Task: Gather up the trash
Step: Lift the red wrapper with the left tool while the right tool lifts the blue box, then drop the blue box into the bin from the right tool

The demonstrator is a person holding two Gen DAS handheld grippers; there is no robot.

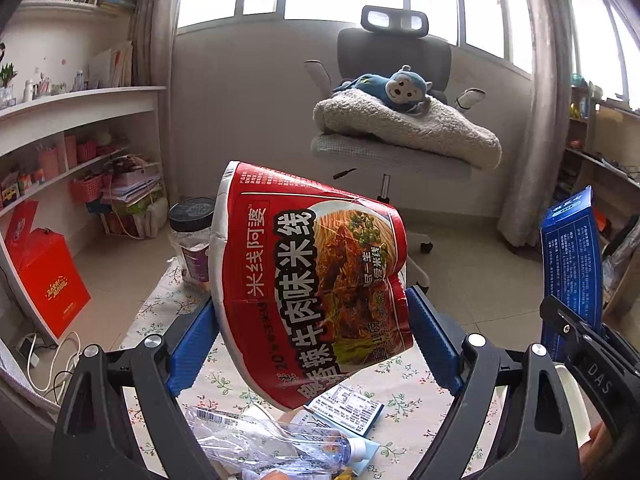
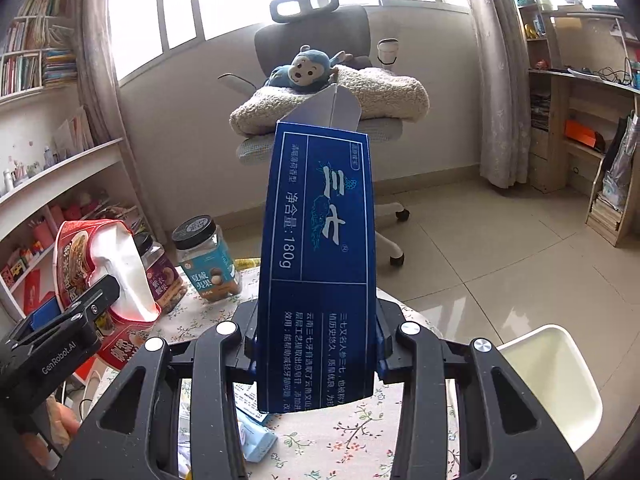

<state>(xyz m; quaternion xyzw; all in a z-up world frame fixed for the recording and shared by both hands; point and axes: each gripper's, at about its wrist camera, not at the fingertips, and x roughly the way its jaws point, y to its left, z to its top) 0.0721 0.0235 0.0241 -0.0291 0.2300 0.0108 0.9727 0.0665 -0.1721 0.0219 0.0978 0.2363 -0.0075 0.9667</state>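
Observation:
My left gripper is shut on a crushed red instant noodle bowl, held tilted above the table; its blue pads press the bowl's two sides. The same bowl shows at the left of the right wrist view. My right gripper is shut on a long blue toothpaste box that stands upright with its top flap open. That box appears at the right edge of the left wrist view. On the table below lie a crushed clear plastic bottle and a small printed carton.
A round table with a floral cloth lies below both grippers. Two black-lidded snack jars stand at its far side. An office chair with a blanket and blue plush monkey stands beyond. Shelves line the left wall; a white chair sits right.

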